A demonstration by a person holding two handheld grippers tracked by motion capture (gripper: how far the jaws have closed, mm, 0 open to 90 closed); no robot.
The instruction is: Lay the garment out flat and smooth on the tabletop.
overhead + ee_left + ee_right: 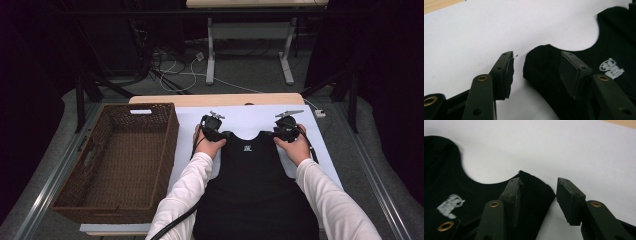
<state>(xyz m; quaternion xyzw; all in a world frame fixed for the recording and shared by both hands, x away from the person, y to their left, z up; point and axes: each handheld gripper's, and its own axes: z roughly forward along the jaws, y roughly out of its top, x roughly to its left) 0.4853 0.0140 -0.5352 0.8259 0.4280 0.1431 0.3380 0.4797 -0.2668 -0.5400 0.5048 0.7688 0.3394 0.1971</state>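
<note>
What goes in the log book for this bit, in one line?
left gripper: open, astride shoulder strap | right gripper: open, astride other strap | black vest: flat on white sheet | basket: left

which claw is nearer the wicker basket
Left. The left claw sits at the black garment's left shoulder strap, on the side of the wicker basket. The right claw is at the other strap, across the neckline, farther from it.
</note>
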